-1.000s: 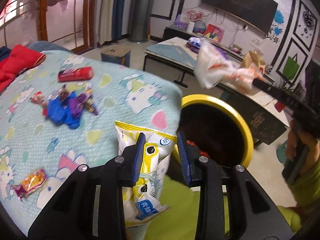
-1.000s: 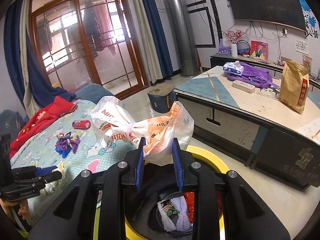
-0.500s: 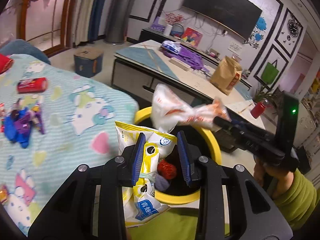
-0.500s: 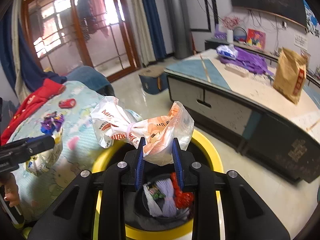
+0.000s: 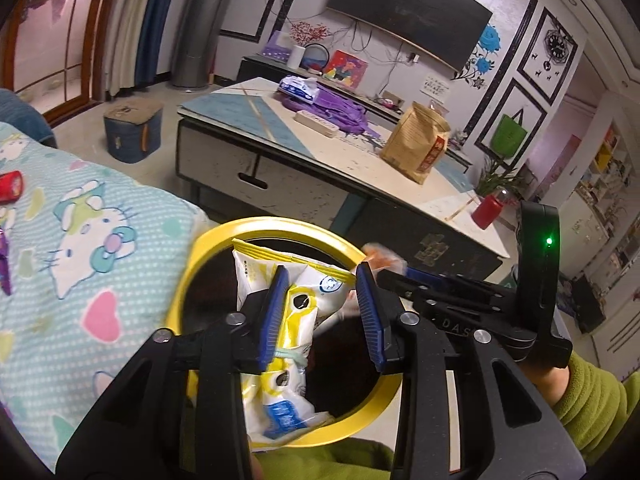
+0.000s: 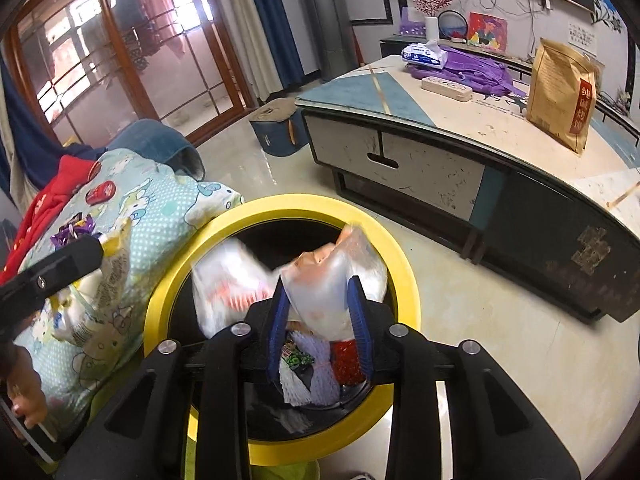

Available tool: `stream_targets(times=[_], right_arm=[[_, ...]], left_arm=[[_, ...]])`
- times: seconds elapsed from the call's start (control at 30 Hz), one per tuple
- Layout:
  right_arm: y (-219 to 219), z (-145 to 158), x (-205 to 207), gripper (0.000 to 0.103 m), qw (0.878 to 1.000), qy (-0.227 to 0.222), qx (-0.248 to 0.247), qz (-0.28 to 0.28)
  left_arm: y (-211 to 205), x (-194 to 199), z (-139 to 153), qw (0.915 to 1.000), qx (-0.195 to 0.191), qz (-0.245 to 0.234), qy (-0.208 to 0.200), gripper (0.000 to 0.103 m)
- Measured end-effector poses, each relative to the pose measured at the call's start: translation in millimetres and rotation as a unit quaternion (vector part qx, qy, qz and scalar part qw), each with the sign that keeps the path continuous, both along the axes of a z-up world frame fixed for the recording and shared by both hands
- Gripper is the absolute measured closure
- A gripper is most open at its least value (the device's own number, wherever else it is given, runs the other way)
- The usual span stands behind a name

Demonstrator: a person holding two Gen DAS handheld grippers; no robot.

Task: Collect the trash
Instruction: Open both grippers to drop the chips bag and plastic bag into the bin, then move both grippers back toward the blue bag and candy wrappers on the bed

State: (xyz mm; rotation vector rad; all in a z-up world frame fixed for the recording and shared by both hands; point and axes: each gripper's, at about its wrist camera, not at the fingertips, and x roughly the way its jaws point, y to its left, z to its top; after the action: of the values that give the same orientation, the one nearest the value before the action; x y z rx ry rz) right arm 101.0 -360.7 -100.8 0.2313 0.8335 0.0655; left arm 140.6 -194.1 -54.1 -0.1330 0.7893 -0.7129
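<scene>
The yellow-rimmed black trash bin stands on the floor beside the bed. My left gripper has its jaws spread, with a yellow-white snack bag hanging against the left finger over the bin mouth. My right gripper is over the bin with jaws parted; the white-orange plastic bag sits loose and blurred between them. Trash lies inside the bin. A red wrapper and purple wrappers lie on the bed.
A Hello Kitty blanket covers the bed at left. A low coffee table with a brown paper bag stands behind the bin. A blue stool sits on the floor. Red cloth lies on the bed.
Both grippers moved over the bin. Both jaws have widened; the plastic bag is slipping down between the right fingers, and the snack bag hangs looser in the left.
</scene>
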Motion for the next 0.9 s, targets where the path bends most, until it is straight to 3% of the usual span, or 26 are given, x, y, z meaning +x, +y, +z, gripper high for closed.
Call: stream_targets(times=[0.07,0.13,0.2,0.37,0.9], right_arm=[[-1.7,2.2,-0.5,0.059,1.0,-0.006,0.004,-0.006],[-4.7,4.2,-1.2,0.053,1.0,-0.011,0.006,-0.012],[-8.6,6.2,-2.2,0.043,0.999,-0.018,0.011,-0.024],[-13.7,8.5,-3.1,0.038,0.999,-0.024,0.014,-0.038],[-3.2,22.6,-6.6,0.032,0.998,-0.056,0.009,-0.023]], left_arm=[[1.7,0.8,-0.8,0.9999,-0.015,0.003,0.005,0.056],[2.4,0.8,-0.1,0.9998,-0.019,0.004,0.004,0.052],[5.8,0.7,0.7,0.9997,-0.021,0.011,0.002,0.04],[18.6,0.0,3.9,0.9989,-0.028,0.038,0.001,0.013],[47.2,-15.0,22.3,0.9959,-0.011,0.083,-0.033,0.011]])
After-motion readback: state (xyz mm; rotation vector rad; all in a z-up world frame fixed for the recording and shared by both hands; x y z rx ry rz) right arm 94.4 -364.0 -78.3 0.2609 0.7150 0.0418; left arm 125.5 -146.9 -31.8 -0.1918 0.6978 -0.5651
